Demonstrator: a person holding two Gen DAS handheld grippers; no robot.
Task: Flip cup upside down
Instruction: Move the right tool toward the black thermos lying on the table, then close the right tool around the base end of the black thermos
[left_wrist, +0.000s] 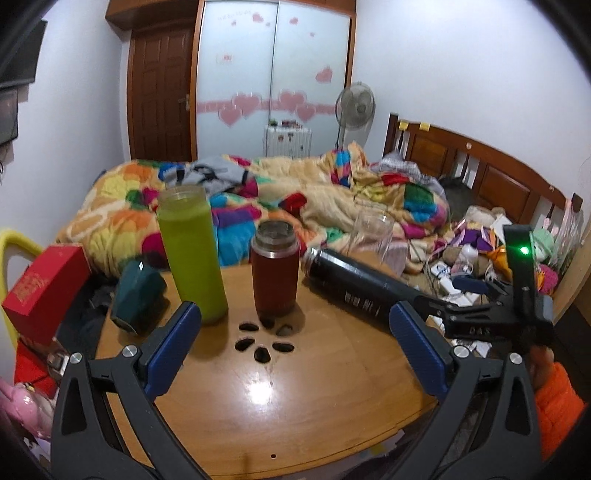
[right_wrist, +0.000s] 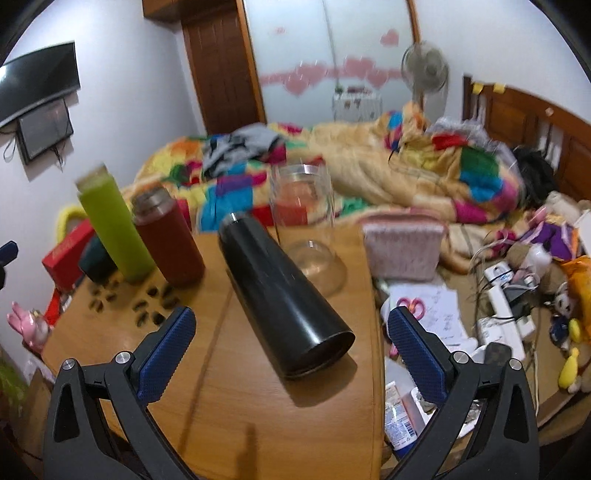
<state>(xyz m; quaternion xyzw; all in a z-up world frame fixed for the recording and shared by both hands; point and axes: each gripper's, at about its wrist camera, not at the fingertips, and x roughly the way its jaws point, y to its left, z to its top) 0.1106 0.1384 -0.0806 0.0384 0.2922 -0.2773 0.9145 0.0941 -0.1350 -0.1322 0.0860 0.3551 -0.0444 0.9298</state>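
Observation:
A black cylindrical cup (right_wrist: 284, 295) lies on its side on the round wooden table (right_wrist: 258, 424), its open mouth toward my right gripper. It also shows in the left wrist view (left_wrist: 354, 280), at the table's right. My right gripper (right_wrist: 291, 350) is open, its blue pads (right_wrist: 166, 354) standing either side of the cup's open end, not touching it. My left gripper (left_wrist: 295, 343) is open and empty over the table's middle. The right gripper's body (left_wrist: 498, 317) shows in the left wrist view beside the black cup.
A tall green bottle (left_wrist: 192, 254), a red-brown flask (left_wrist: 275, 273) and a clear glass (right_wrist: 303, 221) stand upright on the table. A dark green box (left_wrist: 136, 295), a red box (left_wrist: 40, 291) and a pink box (right_wrist: 402, 247) sit at the edges. Dark pebbles (left_wrist: 264, 339) lie mid-table. A bed is behind.

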